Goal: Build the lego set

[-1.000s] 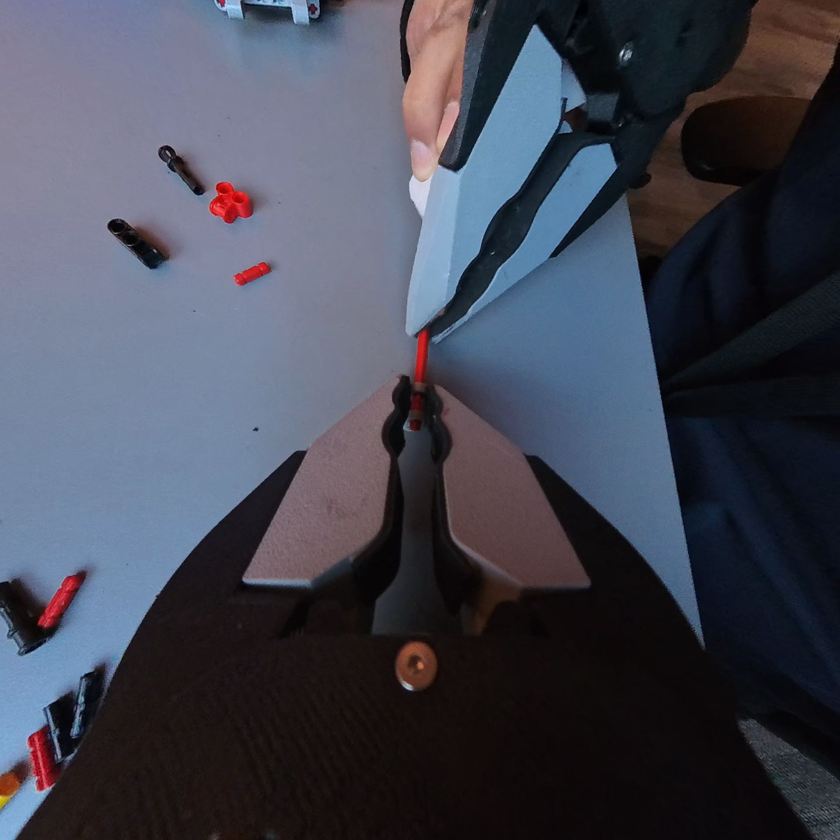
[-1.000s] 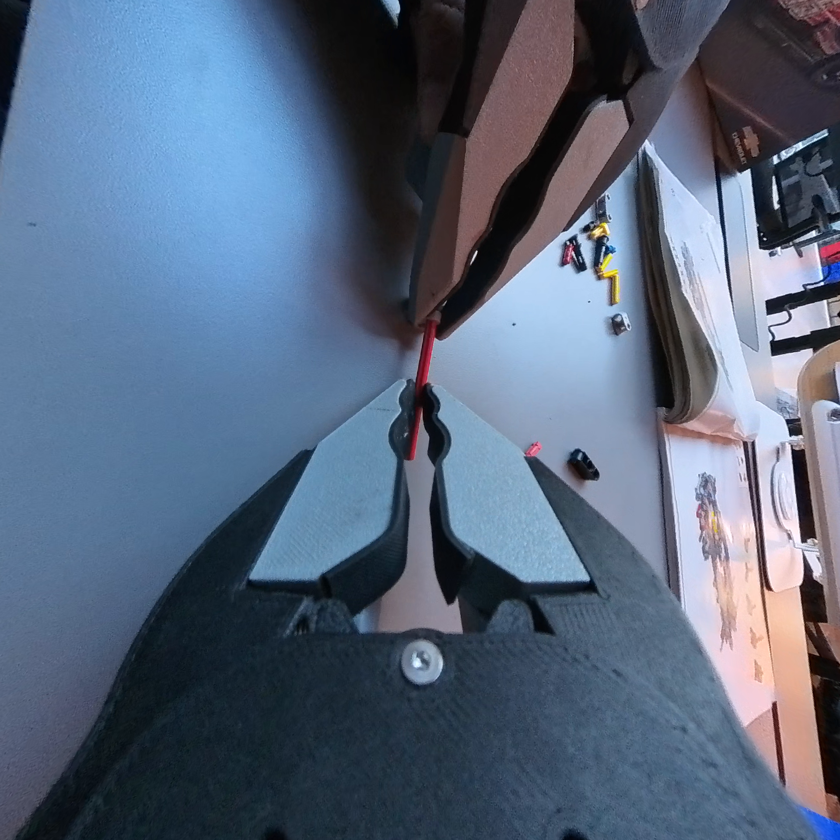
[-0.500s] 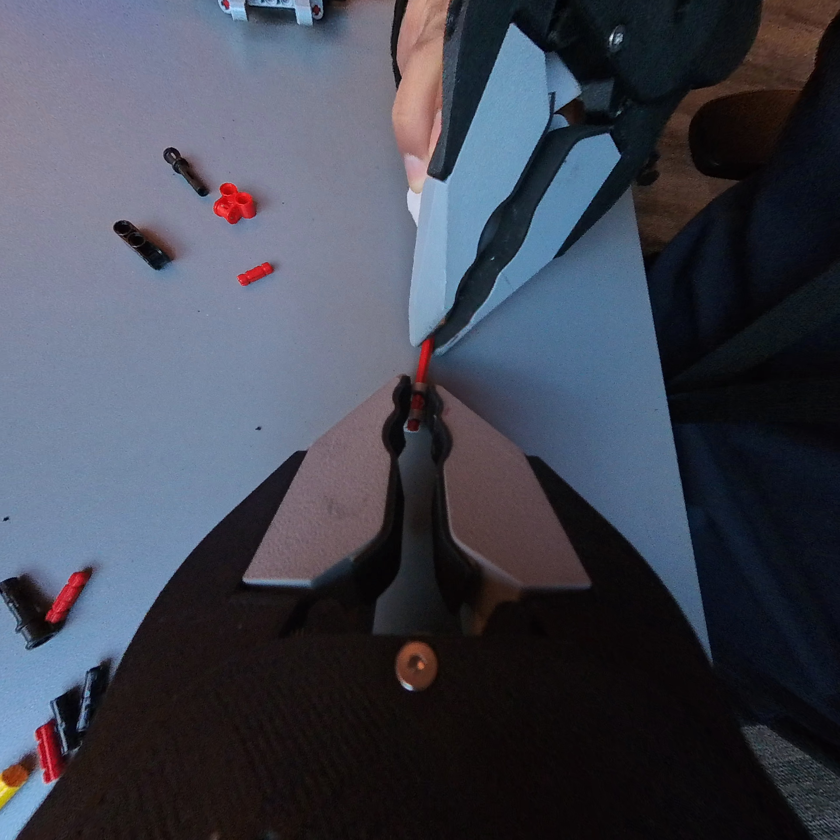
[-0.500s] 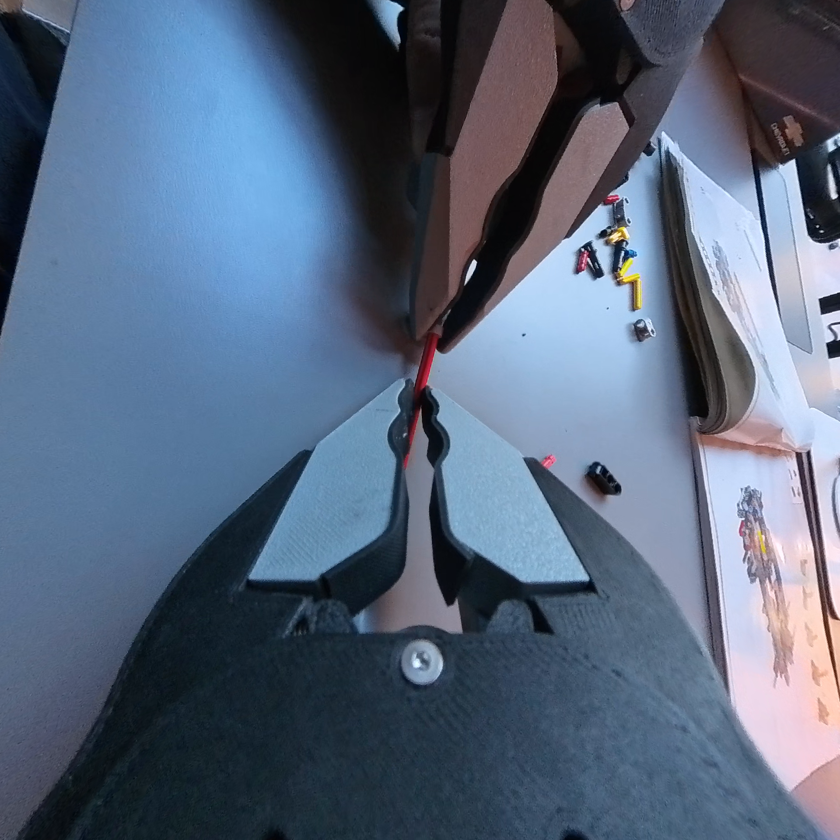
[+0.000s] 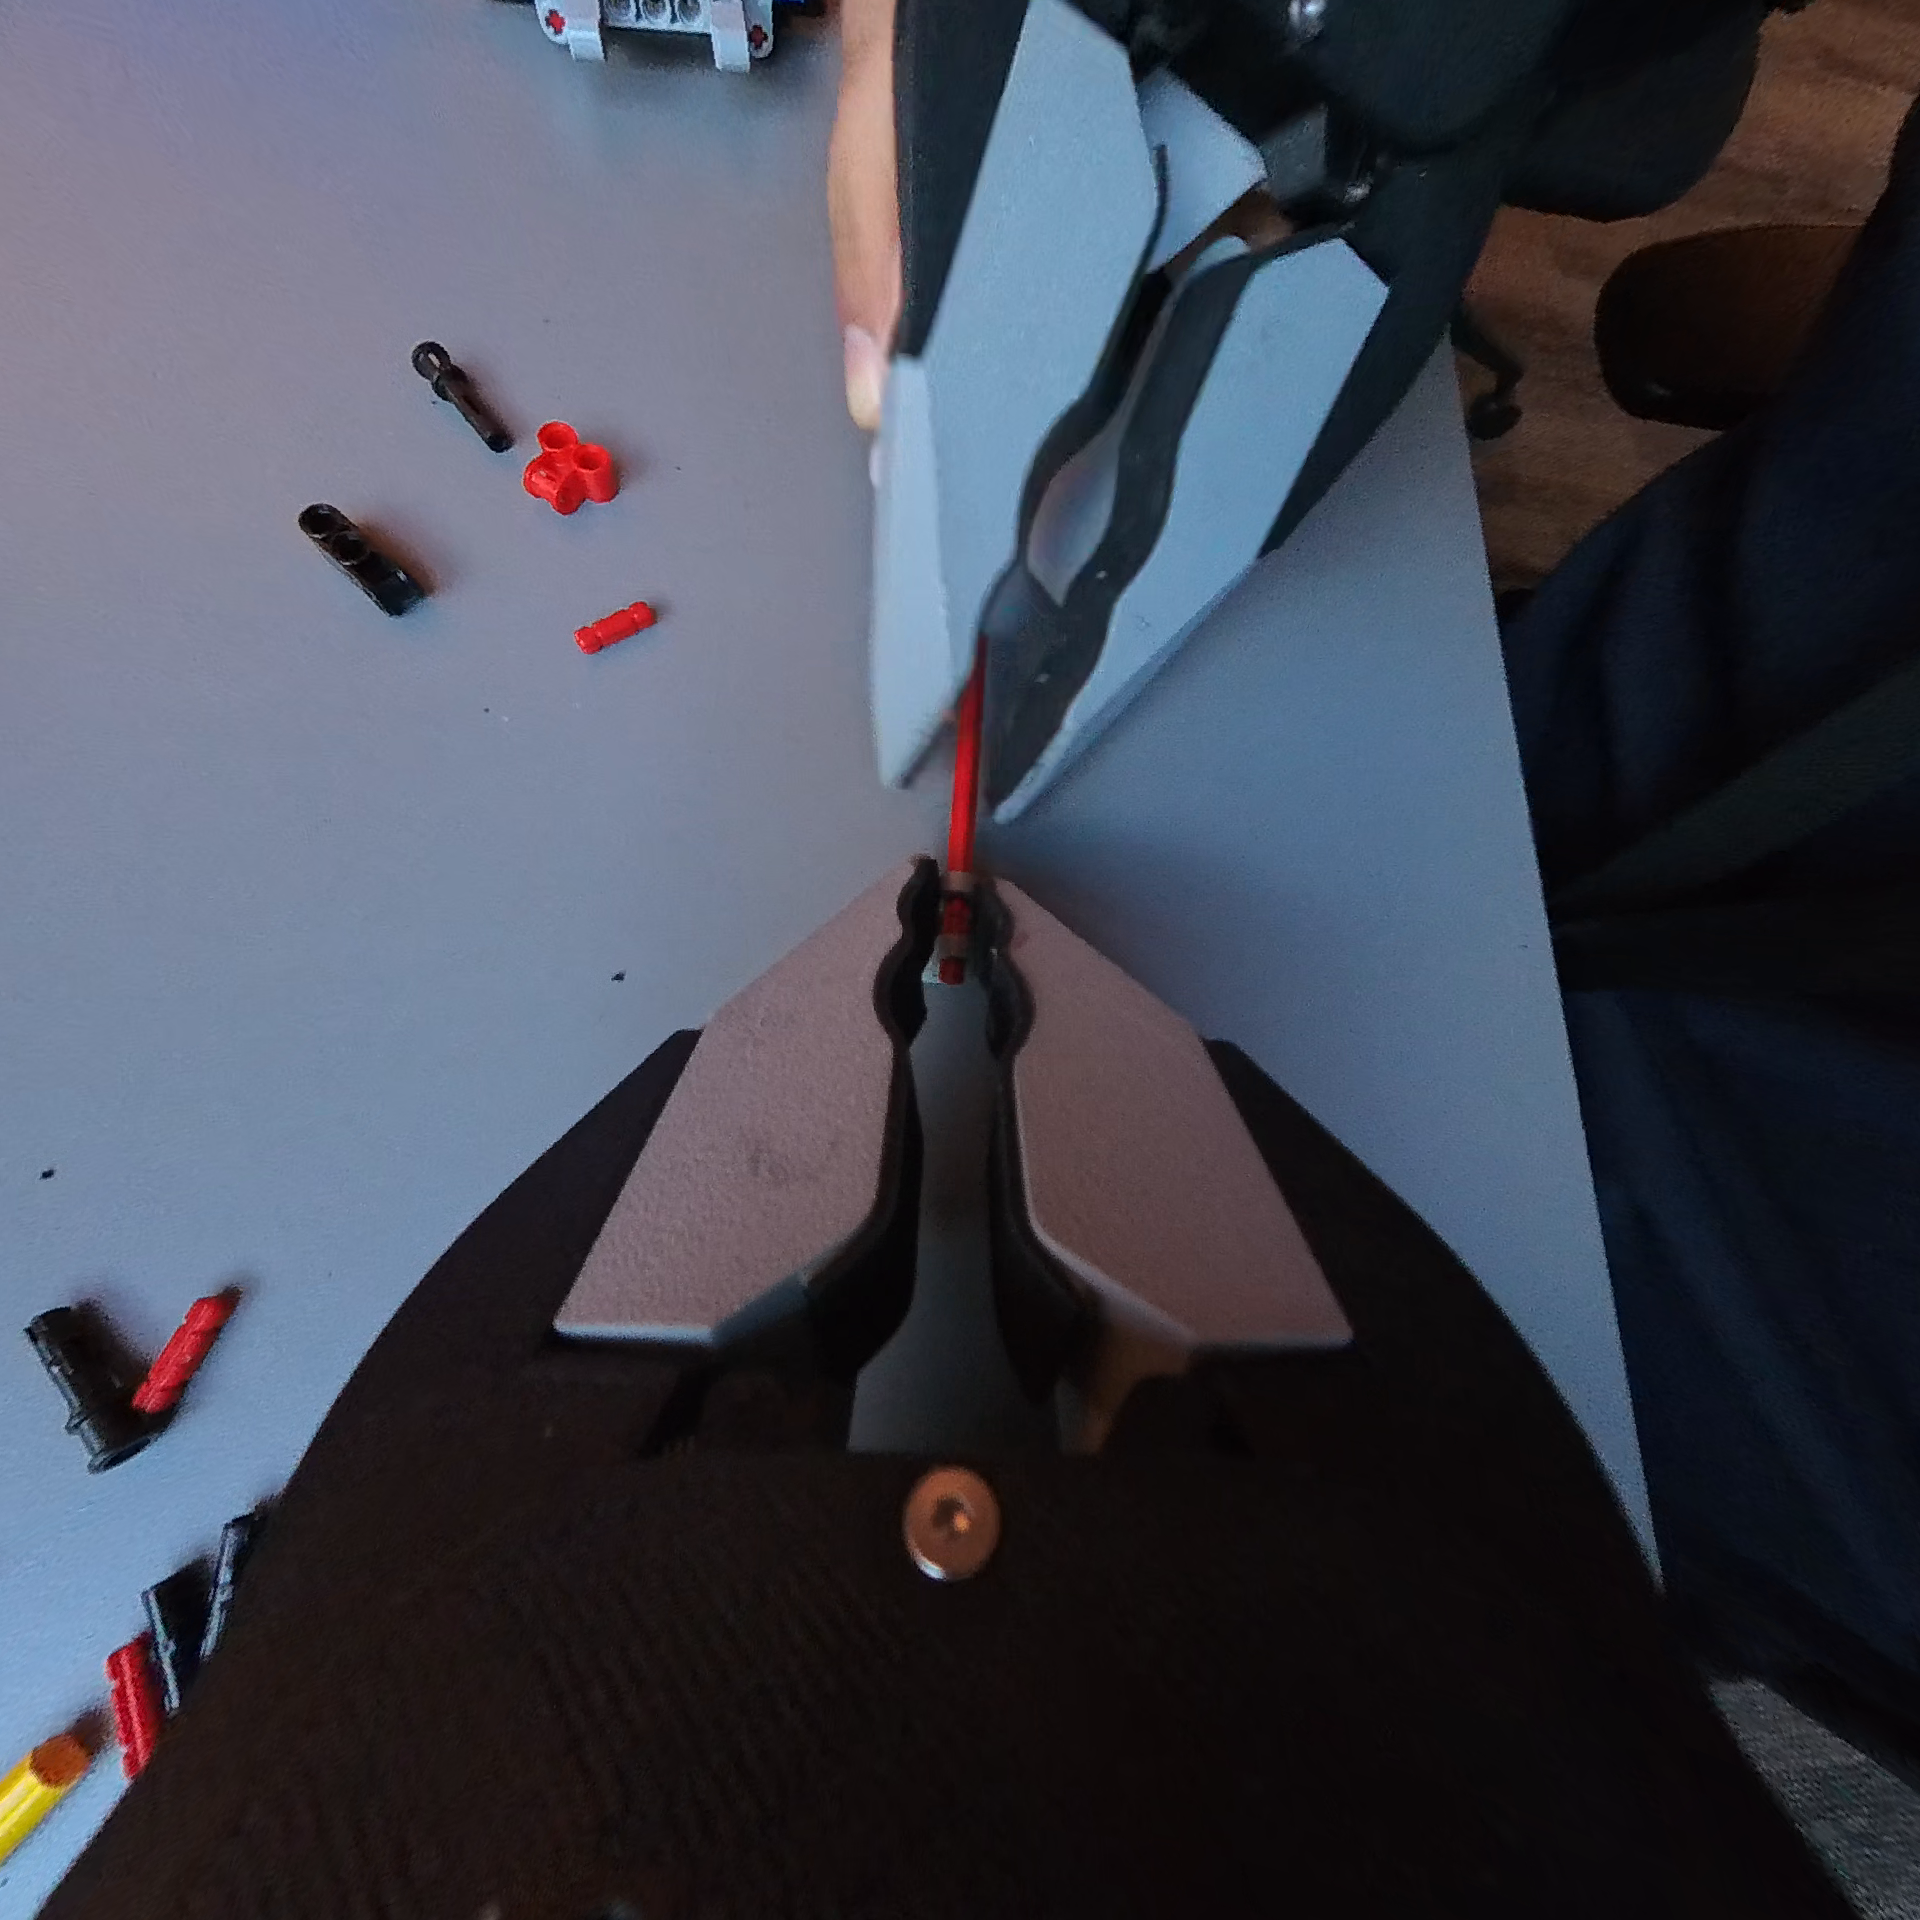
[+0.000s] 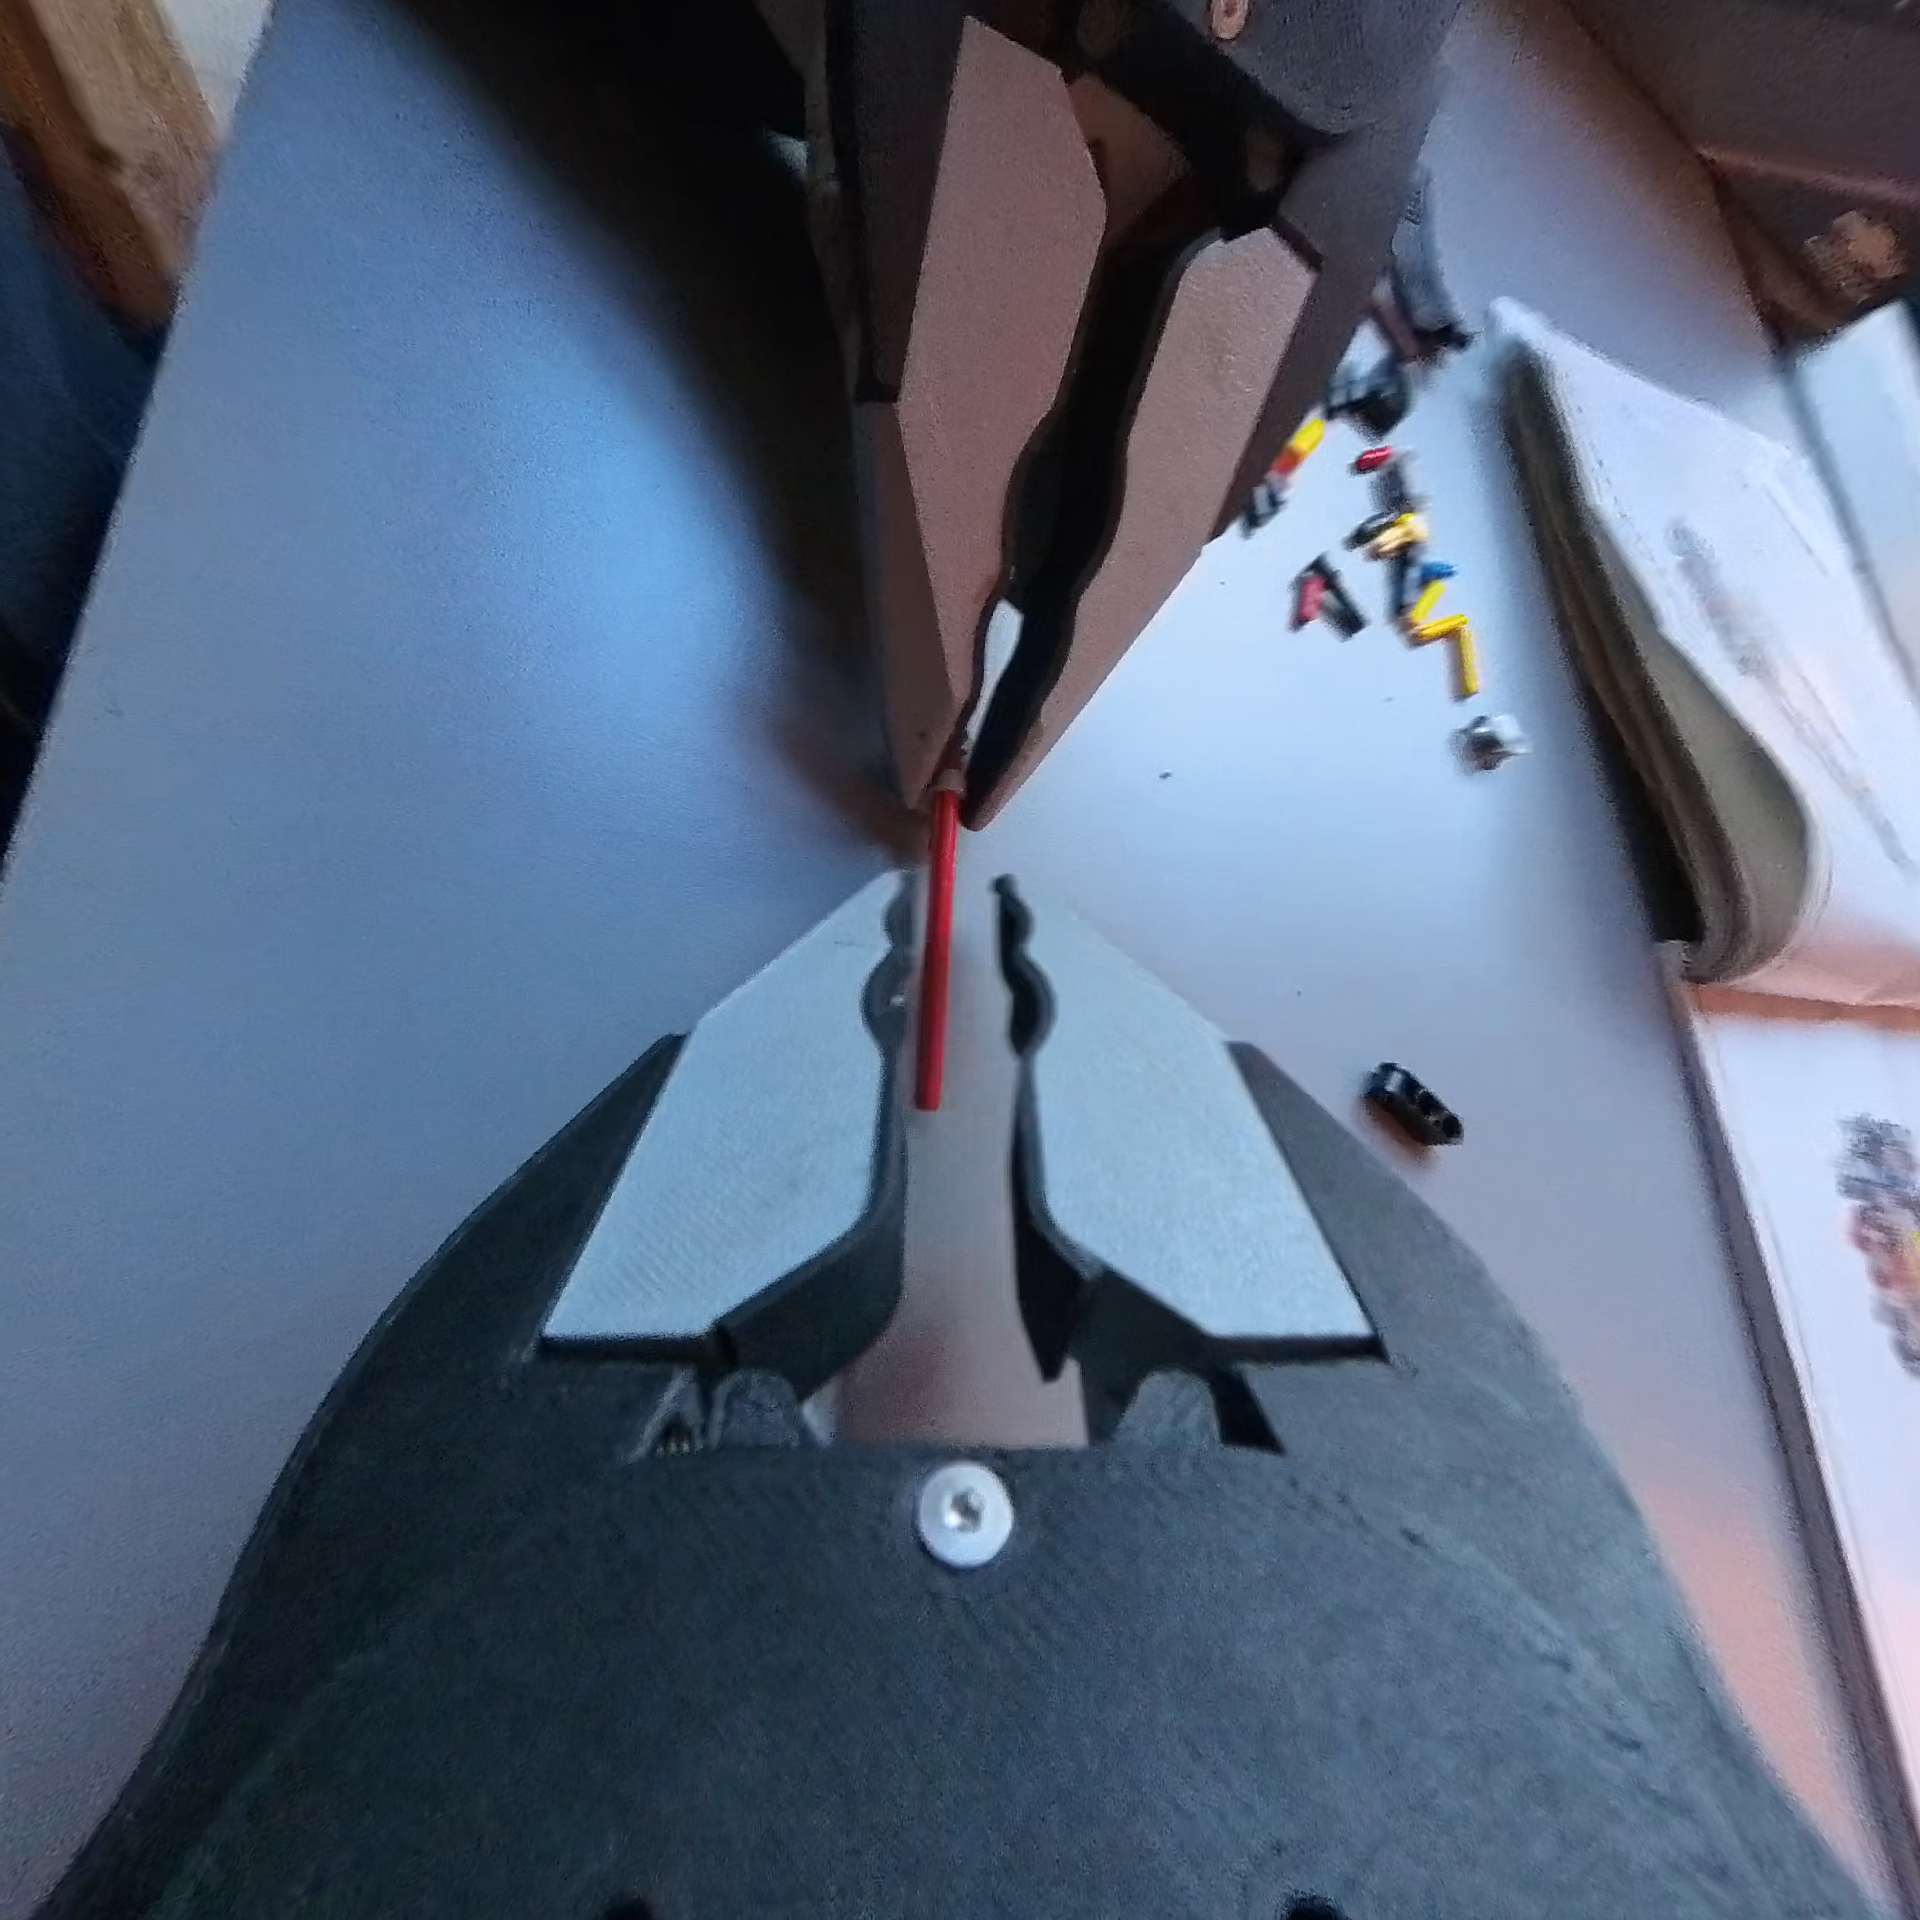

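The far end of the red rod [image 5: 964, 774] is swallowed between the right gripper's [image 6: 951, 899] fingers in the left wrist view, and whether a pad there touches it can't be told; most of the hand [image 5: 862, 239] at top centre is hidden behind that gripper, and the small parts [image 6: 1392, 561] at upper right are too blurred to name. The left gripper [image 5: 954, 914] is clenched on the rod's bushed end at frame centre; the right one is released, jaws apart around the rod. Both are held tip to tip just over a grey table [image 5: 312, 883]; a book [image 6: 1704, 665] is seen at the right edge.
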{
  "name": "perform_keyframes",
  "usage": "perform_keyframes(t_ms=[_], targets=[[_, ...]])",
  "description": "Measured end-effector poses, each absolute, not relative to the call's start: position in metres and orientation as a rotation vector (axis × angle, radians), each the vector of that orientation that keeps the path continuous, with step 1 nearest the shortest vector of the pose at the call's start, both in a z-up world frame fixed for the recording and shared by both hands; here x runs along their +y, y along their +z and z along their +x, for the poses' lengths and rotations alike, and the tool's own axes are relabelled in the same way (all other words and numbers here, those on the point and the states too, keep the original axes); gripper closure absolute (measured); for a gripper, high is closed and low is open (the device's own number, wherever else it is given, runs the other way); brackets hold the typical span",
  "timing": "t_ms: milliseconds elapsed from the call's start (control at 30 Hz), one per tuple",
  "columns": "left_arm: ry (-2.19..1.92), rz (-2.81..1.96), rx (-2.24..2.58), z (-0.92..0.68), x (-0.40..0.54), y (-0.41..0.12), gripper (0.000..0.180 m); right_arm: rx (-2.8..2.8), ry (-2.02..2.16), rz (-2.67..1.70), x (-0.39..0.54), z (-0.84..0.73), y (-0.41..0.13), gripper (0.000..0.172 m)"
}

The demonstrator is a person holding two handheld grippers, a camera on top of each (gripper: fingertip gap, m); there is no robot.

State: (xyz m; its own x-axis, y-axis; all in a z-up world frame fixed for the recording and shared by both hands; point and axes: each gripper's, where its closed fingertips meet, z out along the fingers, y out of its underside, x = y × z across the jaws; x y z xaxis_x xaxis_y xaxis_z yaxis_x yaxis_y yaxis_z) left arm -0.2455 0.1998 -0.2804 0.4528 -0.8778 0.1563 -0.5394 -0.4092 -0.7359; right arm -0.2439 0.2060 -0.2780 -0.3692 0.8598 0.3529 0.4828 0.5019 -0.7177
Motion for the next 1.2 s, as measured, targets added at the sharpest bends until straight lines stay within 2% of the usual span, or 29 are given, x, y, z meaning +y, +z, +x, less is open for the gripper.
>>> perform_keyframes(t_ms=[33,200,300,433,600,767,1200], targets=[[-0.724,-2.098,1.178,-0.245,0.2,-0.28,0.175,-1.989,0.642,-1.08,0.208,-0.244,-0.276,0.149],[-0.718,-2.096,1.178,-0.245,0.2,-0.28,0.175,-1.954,0.623,-1.125,0.211,-0.228,-0.275,0.144],[-0.717,-2.095,1.177,-0.245,0.2,-0.28,0.175,-1.922,0.712,-1.31,0.22,-0.205,-0.276,0.152],[-0.743,-2.095,1.188,-0.243,0.198,-0.28,0.175,-1.903,0.787,-1.473,0.227,-0.19,-0.28,0.149],[-0.735,-2.091,1.191,-0.243,0.198,-0.28,0.175,-2.031,0.831,-1.403,0.219,-0.199,-0.286,0.172],[-0.737,-2.091,1.192,-0.243,0.198,-0.28,0.175,-2.065,0.919,-1.434,0.218,-0.201,-0.286,0.172],[-0.7,-2.082,1.208,-0.243,0.198,-0.281,0.176,-2.091,0.843,-1.314,0.218,-0.2,-0.287,0.172]])
